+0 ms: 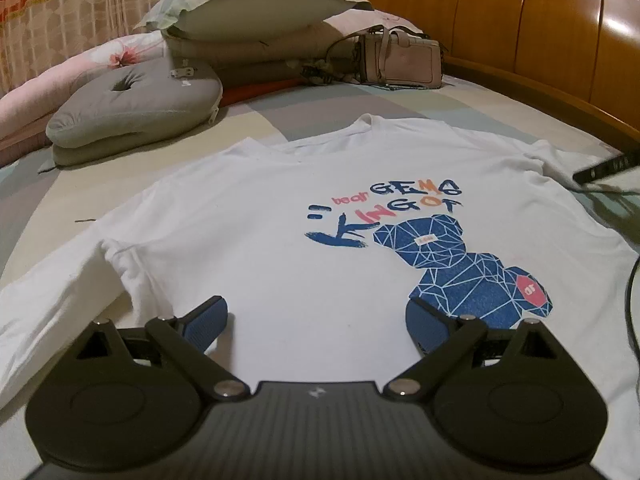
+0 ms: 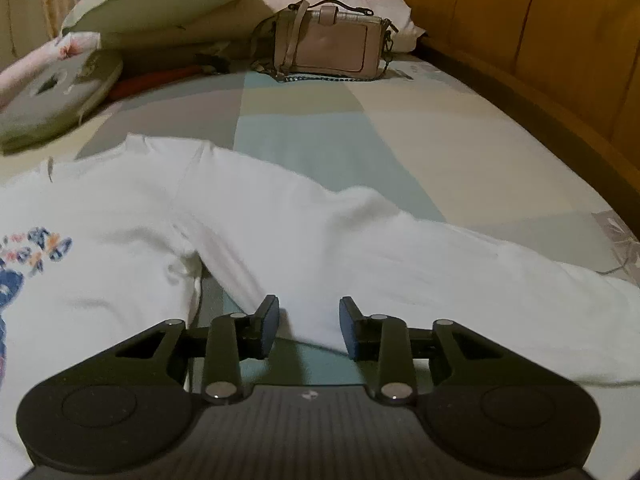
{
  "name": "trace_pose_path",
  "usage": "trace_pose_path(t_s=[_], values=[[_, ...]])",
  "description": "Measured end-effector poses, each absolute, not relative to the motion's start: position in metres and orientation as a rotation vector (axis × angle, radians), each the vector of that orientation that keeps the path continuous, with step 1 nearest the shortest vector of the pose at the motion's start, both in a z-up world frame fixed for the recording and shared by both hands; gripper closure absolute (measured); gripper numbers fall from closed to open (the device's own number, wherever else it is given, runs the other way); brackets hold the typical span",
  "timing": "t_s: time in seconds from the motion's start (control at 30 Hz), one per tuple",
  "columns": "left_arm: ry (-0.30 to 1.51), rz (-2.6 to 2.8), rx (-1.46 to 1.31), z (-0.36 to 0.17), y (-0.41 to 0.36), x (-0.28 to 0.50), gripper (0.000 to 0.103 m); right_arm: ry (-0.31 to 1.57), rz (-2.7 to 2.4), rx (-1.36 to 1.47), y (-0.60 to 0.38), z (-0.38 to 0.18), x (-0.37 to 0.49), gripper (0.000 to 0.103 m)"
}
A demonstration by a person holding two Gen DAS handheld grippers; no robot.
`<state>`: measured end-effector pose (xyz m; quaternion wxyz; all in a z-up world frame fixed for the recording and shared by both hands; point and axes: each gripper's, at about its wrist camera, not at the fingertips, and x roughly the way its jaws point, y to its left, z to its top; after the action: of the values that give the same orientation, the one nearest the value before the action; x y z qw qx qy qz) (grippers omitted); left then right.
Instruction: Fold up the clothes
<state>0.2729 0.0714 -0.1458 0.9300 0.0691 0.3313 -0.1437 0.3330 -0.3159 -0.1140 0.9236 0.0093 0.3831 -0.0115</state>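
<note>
White cotton fills the lower half of both views: a long-sleeved shirt (image 1: 320, 216) lies flat, print side up, on the bed (image 2: 420, 120), its neck toward the pillows and its blue bear print (image 1: 460, 276) right of centre. The left gripper (image 1: 316, 324) hovers over the shirt's lower body with its jaws spread wide, holding nothing. The right gripper (image 2: 308, 326) sits at the lower edge of the outstretched sleeve (image 2: 400, 248) — jaws partly open, one on each side of the cloth's edge, not pinching it. Beyond the shirt, well apart from it, a grey cushion (image 1: 136, 108) lies to the left, stacked pillows (image 1: 248, 4) behind it, and a beige handbag (image 2: 332, 44) stands near the wooden headboard (image 2: 540, 48). A dark cable (image 1: 630, 308) runs along the shirt's right side.
</note>
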Motion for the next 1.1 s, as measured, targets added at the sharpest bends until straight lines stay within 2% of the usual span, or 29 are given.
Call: trace_pose_path(t_s=[0.03,0.1,0.23,0.47,0.53,0.57,0.6,0.67,0.7,0.97,1.03,1.1], values=[[0.678,-0.298,0.14,-0.145,0.071,0.272,0.007,0.763,-0.019,0.019,-0.321,-0.108,0.337,0.061],[0.674,-0.325,0.135,-0.142,0.069,0.27,0.007,0.729,-0.005,0.021,-0.331,-0.099,0.348,0.052],[0.67,-0.412,0.131,-0.139,0.061,0.262,0.007,0.723,0.057,0.017,-0.352,-0.093,0.385,0.051],[0.672,-0.517,0.157,-0.142,0.045,0.255,0.007,0.838,0.18,-0.144,-0.371,-0.116,0.44,0.052],[0.682,-0.519,0.169,-0.145,0.042,0.255,0.007,0.872,0.236,-0.153,-0.373,-0.123,0.44,0.055],[0.685,-0.517,0.174,-0.147,0.042,0.256,0.007,0.864,0.258,-0.164,-0.373,-0.123,0.437,0.066],[0.684,-0.517,0.176,-0.147,0.041,0.255,0.007,0.858,0.273,-0.171,-0.371,-0.122,0.434,0.08],[0.682,-0.517,0.179,-0.148,0.041,0.255,0.006,0.834,0.259,-0.191,-0.368,-0.123,0.429,0.094],[0.682,-0.517,0.18,-0.148,0.041,0.255,0.006,0.826,0.25,-0.191,-0.368,-0.123,0.427,0.097],[0.682,-0.513,0.167,-0.149,0.044,0.256,0.006,0.823,0.077,-0.185,-0.374,-0.122,0.447,0.098],[0.683,-0.511,0.164,-0.149,0.046,0.257,0.006,0.833,0.025,-0.18,-0.376,-0.122,0.455,0.102],[0.683,-0.508,0.164,-0.148,0.046,0.257,0.006,0.843,-0.027,-0.175,-0.379,-0.123,0.463,0.102]])
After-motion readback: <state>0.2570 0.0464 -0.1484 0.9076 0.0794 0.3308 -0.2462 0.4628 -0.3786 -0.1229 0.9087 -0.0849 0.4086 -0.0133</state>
